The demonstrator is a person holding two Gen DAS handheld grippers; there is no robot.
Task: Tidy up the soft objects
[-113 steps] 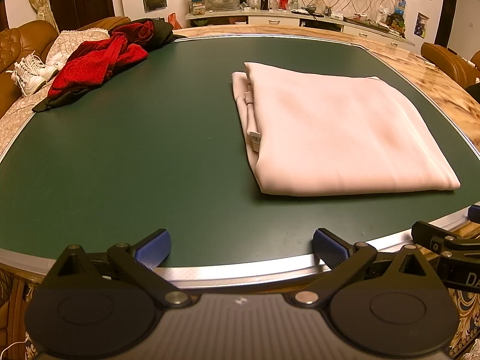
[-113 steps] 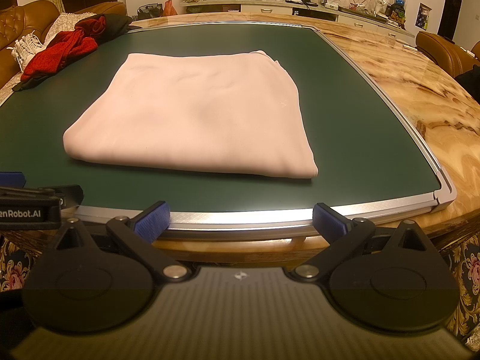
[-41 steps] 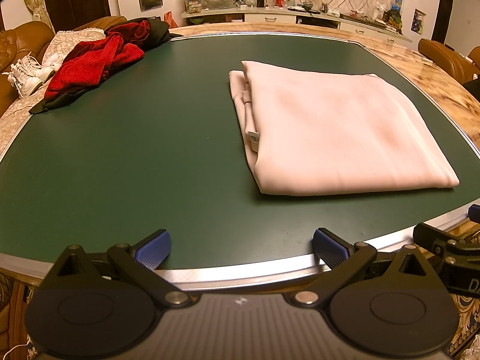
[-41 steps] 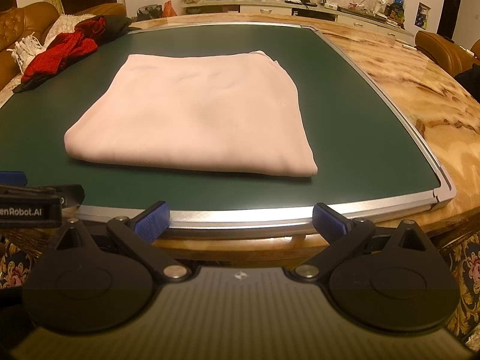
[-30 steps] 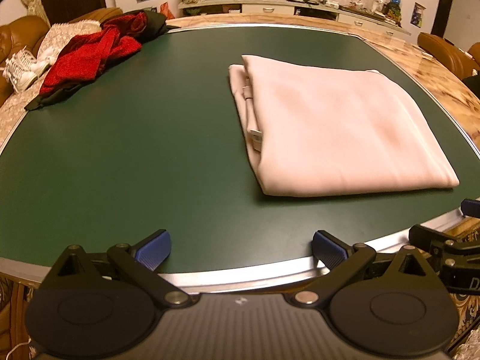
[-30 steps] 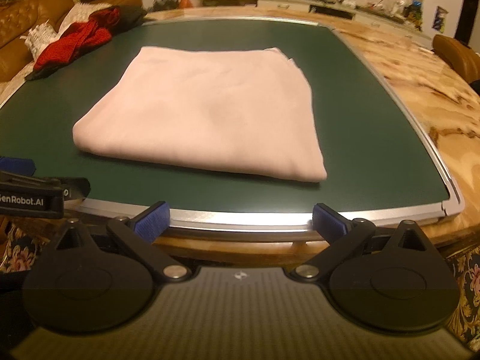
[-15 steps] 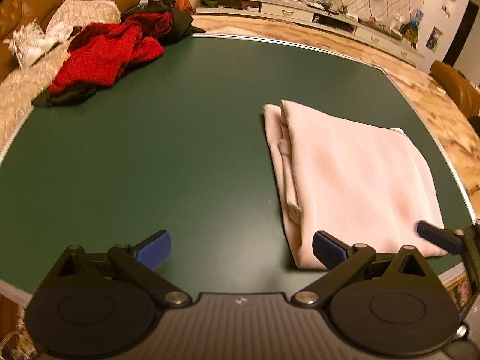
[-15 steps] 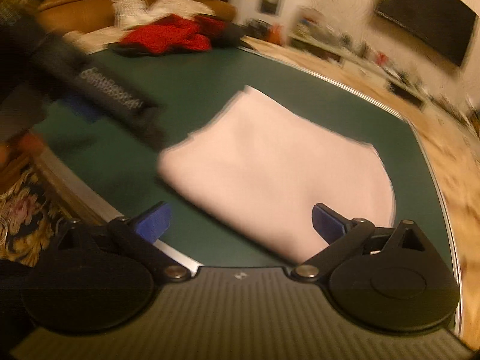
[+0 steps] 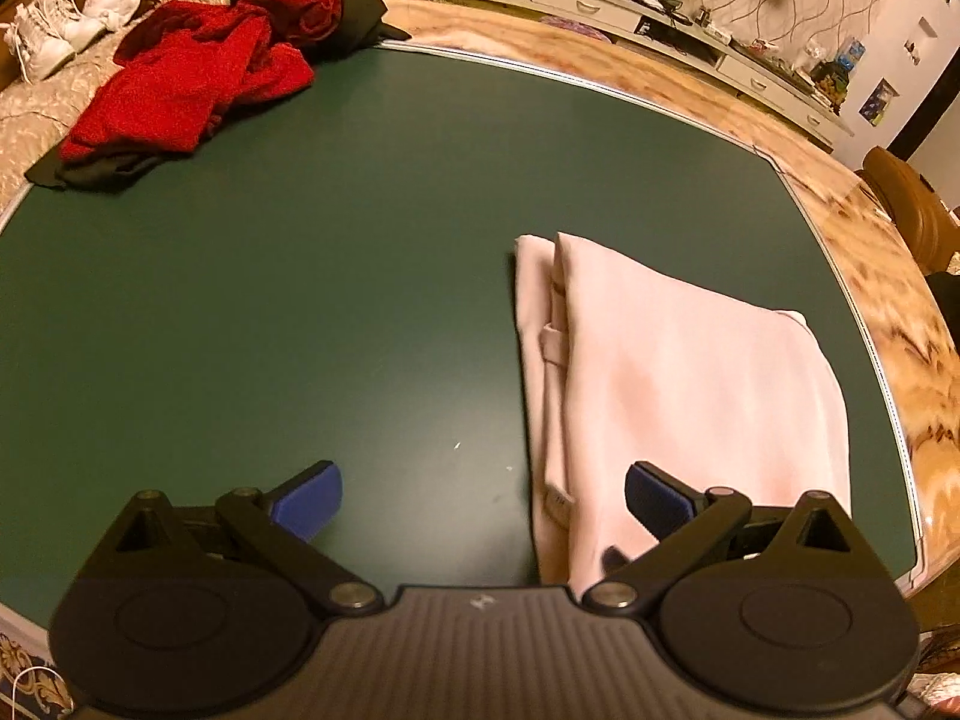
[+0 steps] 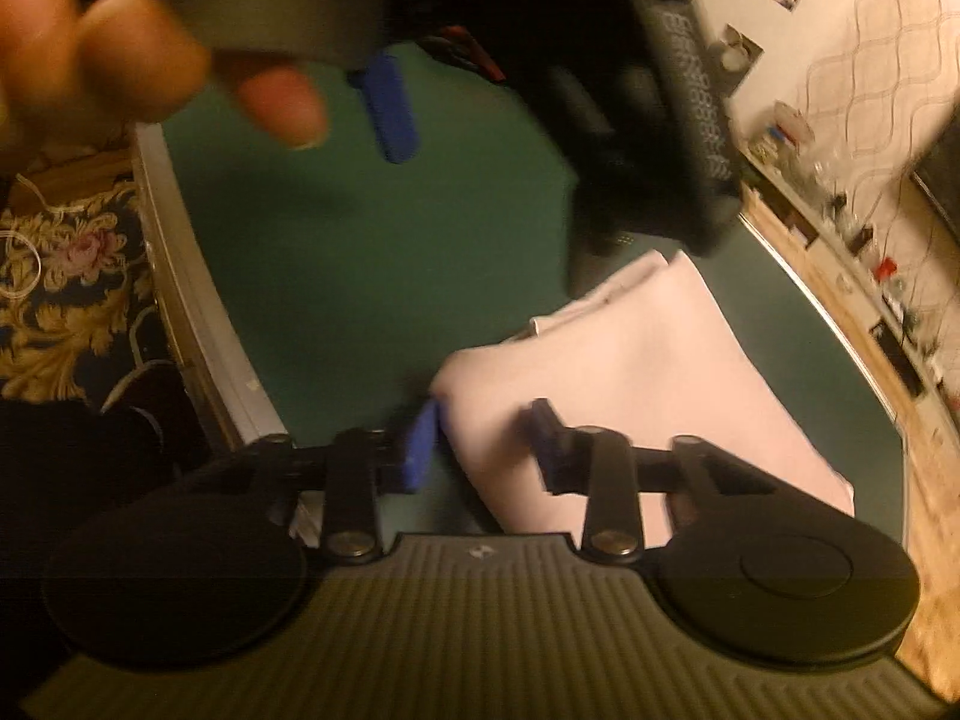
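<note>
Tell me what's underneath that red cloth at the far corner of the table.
A black garment lies under the red cloth, showing at its near and far edges. Both rest on the green table. Whatever else the red cloth covers cannot be seen.

One pink cloth (image 9: 690,384), two grippers (image 9: 480,495) (image 10: 483,441)

A pale pink cloth (image 9: 690,384) lies folded into a flat, roughly rectangular stack on the right part of the green bench (image 9: 300,300), its layered edges and a small loop facing left. At the far left corner sits a crumpled heap of red fabric (image 9: 186,84), tangled with a black garment (image 9: 354,6) partly beneath and behind it.
</note>
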